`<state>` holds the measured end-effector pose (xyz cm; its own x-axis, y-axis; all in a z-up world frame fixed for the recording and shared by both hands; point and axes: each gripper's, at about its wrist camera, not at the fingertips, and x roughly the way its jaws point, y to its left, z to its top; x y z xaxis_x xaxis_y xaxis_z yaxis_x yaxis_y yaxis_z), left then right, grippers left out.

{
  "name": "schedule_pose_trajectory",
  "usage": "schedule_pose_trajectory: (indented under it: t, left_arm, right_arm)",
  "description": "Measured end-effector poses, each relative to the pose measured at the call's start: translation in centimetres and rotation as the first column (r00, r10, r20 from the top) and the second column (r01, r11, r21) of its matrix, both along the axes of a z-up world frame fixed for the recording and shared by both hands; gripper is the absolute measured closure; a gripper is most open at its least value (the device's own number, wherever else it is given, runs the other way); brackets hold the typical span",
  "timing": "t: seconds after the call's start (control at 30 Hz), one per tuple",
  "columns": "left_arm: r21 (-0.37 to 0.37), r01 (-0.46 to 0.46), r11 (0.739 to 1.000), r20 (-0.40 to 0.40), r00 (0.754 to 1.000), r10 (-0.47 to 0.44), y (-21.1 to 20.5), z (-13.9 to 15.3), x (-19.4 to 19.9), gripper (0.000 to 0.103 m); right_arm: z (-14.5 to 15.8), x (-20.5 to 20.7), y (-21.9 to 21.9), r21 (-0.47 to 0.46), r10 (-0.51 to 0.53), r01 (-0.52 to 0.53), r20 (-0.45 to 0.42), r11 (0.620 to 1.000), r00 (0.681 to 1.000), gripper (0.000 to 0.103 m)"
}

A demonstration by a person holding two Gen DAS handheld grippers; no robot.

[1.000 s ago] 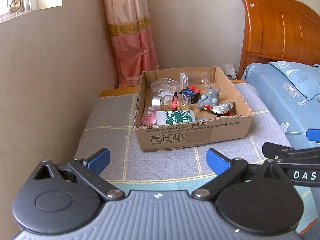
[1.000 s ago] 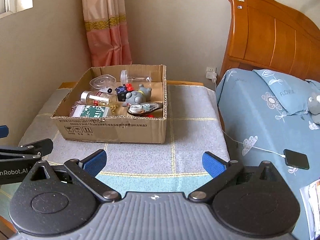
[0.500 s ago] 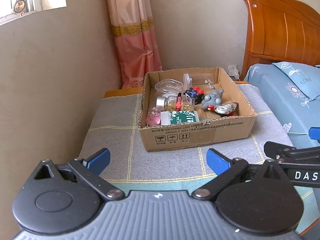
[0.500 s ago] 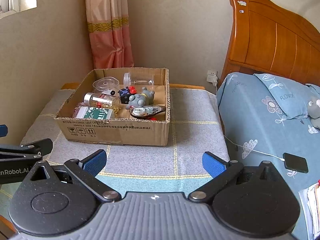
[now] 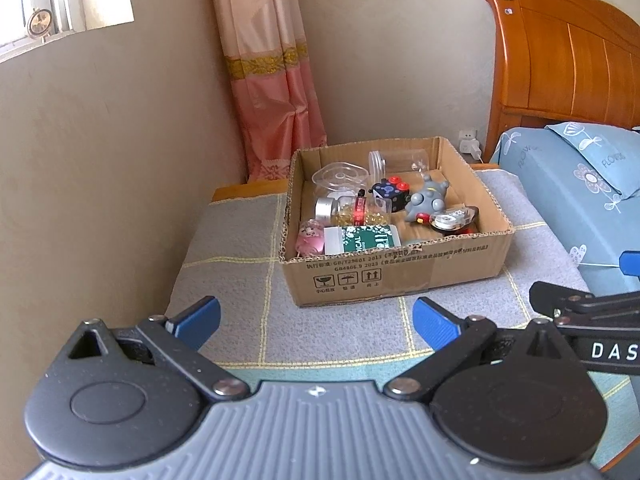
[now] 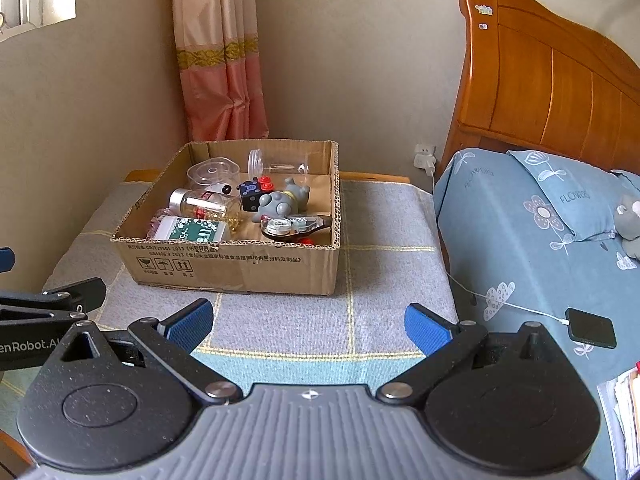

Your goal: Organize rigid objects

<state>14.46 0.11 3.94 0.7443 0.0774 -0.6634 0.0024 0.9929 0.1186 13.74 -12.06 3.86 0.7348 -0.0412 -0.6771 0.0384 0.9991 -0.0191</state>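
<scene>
Cardboard box (image 5: pixel 396 276) of clutter sits beside bed (image 6: pixel 520 216)

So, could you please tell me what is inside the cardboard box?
The box holds a grey toy, black cube, green-labelled bottle, pink toy and clear containers. Anything beneath them is hidden.

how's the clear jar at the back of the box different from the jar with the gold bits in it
The clear jar looks empty; the gold-filled jar holds yellow bits and bears a red label. The clear jar lies against the back wall of the cardboard box; the gold-filled jar lies mid-box, silver cap toward the left wall. Both are see-through and lie on their sides.
</scene>
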Motion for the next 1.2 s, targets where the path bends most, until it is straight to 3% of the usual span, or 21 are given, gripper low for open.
schedule_pose_trajectory:
  t: [1.2]
  left_arm:
    - [0.016,-0.008,1.000,0.006,1.000,0.008,-0.23,0.17,0.21,0.001]
  right_arm:
    - [0.31,-0.14,0.03,-0.012,0.004,-0.003,0.008,1.000,1.000,0.000]
